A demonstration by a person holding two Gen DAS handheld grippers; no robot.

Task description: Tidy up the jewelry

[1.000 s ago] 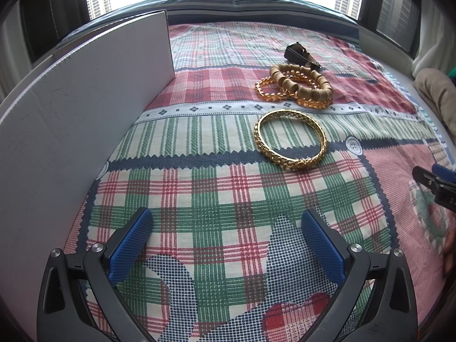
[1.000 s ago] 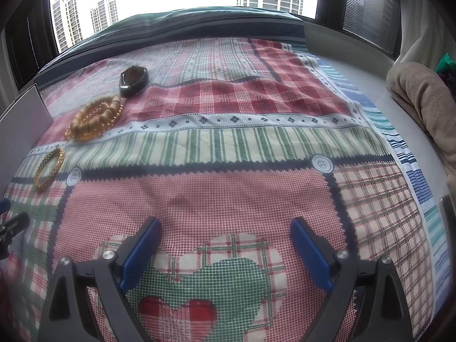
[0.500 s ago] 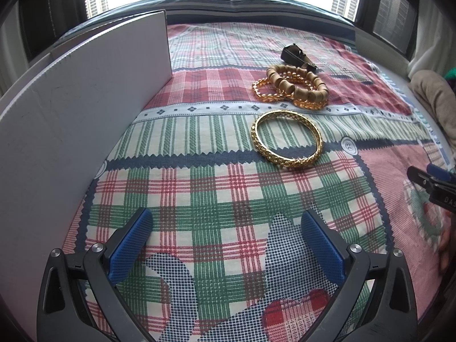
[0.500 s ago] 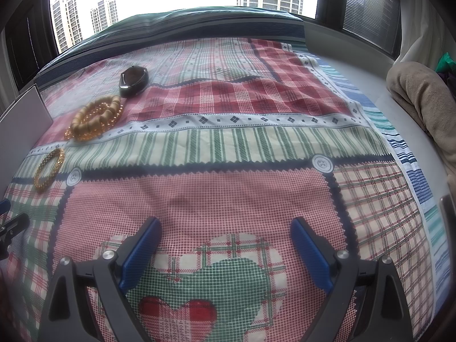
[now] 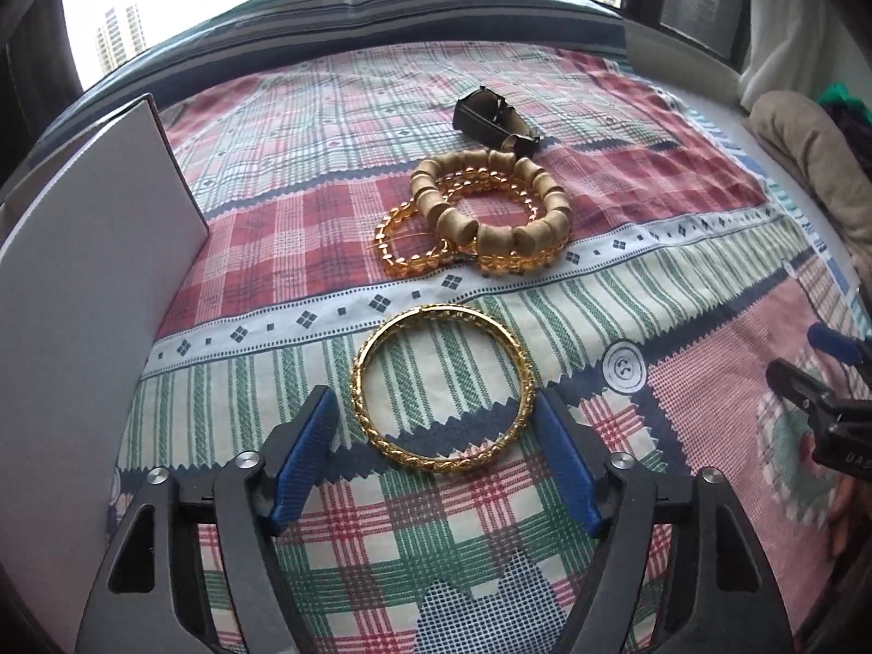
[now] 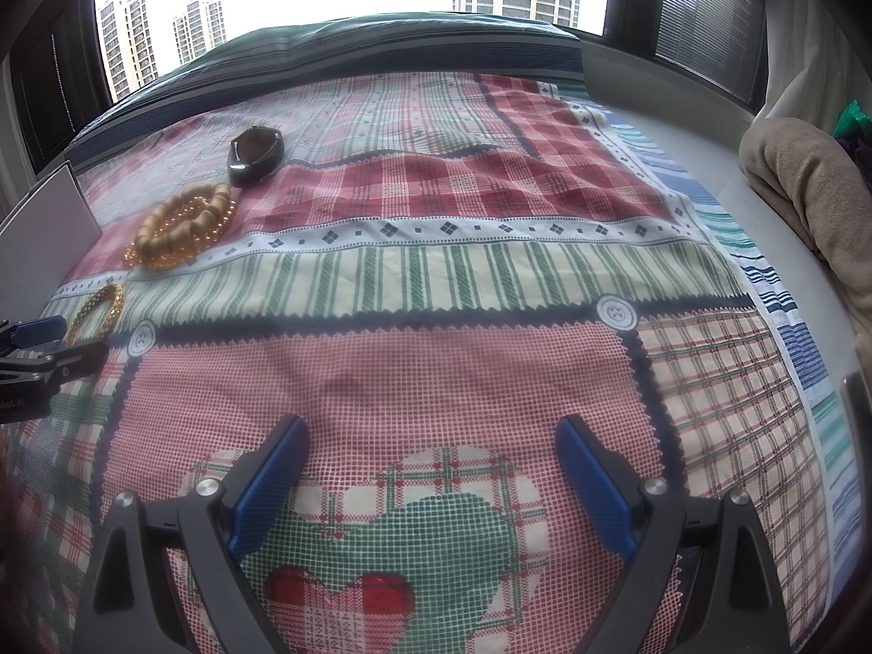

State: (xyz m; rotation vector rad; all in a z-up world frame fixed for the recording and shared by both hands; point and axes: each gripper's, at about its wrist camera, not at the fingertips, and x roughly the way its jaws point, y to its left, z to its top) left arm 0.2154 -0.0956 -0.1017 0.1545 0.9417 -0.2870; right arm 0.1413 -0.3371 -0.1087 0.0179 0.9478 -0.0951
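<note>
- Jewelry lies in a loose row on a patchwork bedspread (image 5: 681, 283) over a bed: a gold bangle (image 5: 442, 388) nearest, a wooden bead bracelet (image 5: 493, 207) stacked on amber bead strands (image 5: 403, 242) beyond it, and a dark watch (image 5: 493, 122) farthest.
- White box (image 5: 92, 294) stands at the left edge of the bedspread, its wall upright beside the jewelry; judged, it is where the pieces should go.
- Left tool (image 5: 436, 463) straddles the near half of the gold bangle. Its jaws have just been closing, with the bangle between them; the right pad looks to touch the rim, the left pad stands just clear, so nothing is gripped yet.
- Right tool (image 6: 430, 482) hovers released over bare bedspread, well to the right of the jewelry, with nothing between its pads.
- Step in hand, as judged: the first pick, of the gold bangle.
- Next move calls for closing until both pads press the rim, then lifting it level and carrying it left over the box wall; a thin hard ring may slip or tip.
</note>
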